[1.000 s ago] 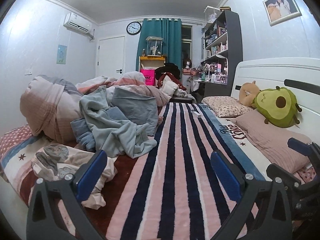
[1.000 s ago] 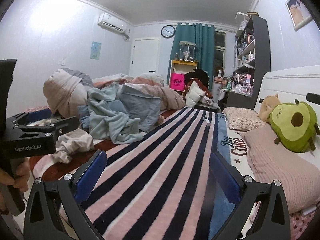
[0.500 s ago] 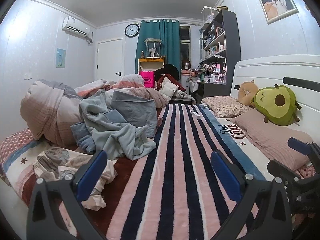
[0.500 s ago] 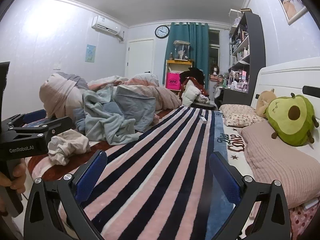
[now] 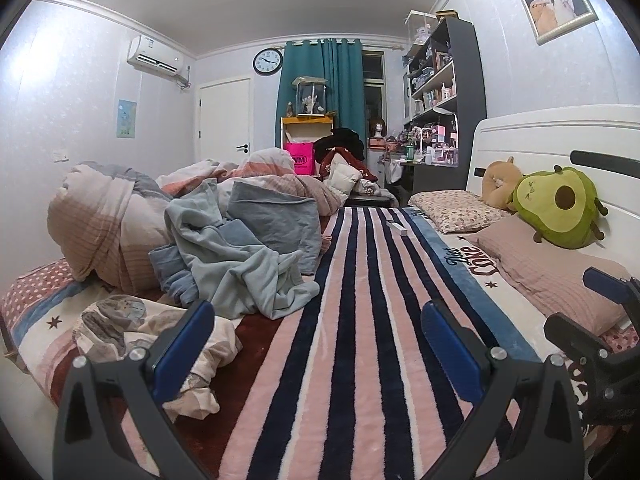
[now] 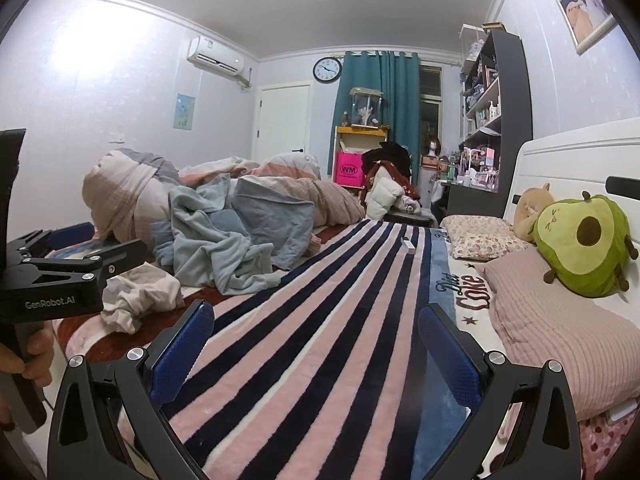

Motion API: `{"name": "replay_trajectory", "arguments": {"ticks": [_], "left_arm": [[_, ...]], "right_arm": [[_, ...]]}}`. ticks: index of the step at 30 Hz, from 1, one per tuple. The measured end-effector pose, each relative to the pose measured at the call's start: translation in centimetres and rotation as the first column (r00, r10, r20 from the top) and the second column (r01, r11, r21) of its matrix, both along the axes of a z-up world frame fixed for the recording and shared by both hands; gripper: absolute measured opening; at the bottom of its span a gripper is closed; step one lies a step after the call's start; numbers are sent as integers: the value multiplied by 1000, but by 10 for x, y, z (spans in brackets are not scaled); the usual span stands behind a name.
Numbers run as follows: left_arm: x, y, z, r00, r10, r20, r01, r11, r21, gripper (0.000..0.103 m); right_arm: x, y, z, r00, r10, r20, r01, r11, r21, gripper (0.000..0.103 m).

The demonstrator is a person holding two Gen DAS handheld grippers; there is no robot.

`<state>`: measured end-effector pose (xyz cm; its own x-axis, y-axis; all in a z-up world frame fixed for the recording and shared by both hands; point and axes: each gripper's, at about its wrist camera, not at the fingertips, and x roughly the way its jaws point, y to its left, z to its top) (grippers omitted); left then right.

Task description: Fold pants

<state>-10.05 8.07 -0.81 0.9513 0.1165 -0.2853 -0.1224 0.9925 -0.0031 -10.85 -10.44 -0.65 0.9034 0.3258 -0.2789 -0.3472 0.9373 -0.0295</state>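
1. The left tool [image 5: 316, 344] is hovering over the near edge of the bed, its blue-padded fingers [image 5: 180, 344] spread wide with nothing between them.
2. The right tool [image 6: 314, 354] is hovering the same way, jaws gaping wide and empty, above the striped blanket [image 6: 320, 320].
3. From the right camera, the left tool is showing at the left edge, gripped by a hand [image 6: 28, 360] (only part of the hand is peeking into the frame).
4. A crumpled pale garment with a grey print [image 5: 160, 336] is lying on the bed near the left tool's left finger; whether it is the pants I cannot tell.
5. Behind it a heap of light blue clothes [image 5: 240, 256] is sprawling beside the stripes, and any pants in that pile are not standing out clearly either.
6. A rolled pink and grey quilt [image 5: 108, 220] is bulging up behind the blue heap, touching it.
7. On the right side of the bed, an avocado plush toy [image 5: 560, 208] is leaning against the white headboard [image 5: 540, 136], resting on a pink pillow [image 5: 540, 264].
8. A small white box-like thing [image 5: 398, 228] is lying far down the striped blanket, well apart from both tools.
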Motion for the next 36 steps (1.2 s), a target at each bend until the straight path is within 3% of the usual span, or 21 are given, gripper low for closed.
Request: {"name": "replay_trajectory", "arguments": {"ticks": [36], "left_arm": [[0, -1, -1, 1000, -3, -1, 3, 1000, 1, 102]], "right_arm": [[0, -11, 3, 1000, -11, 2, 11, 1000, 11, 102]]}}
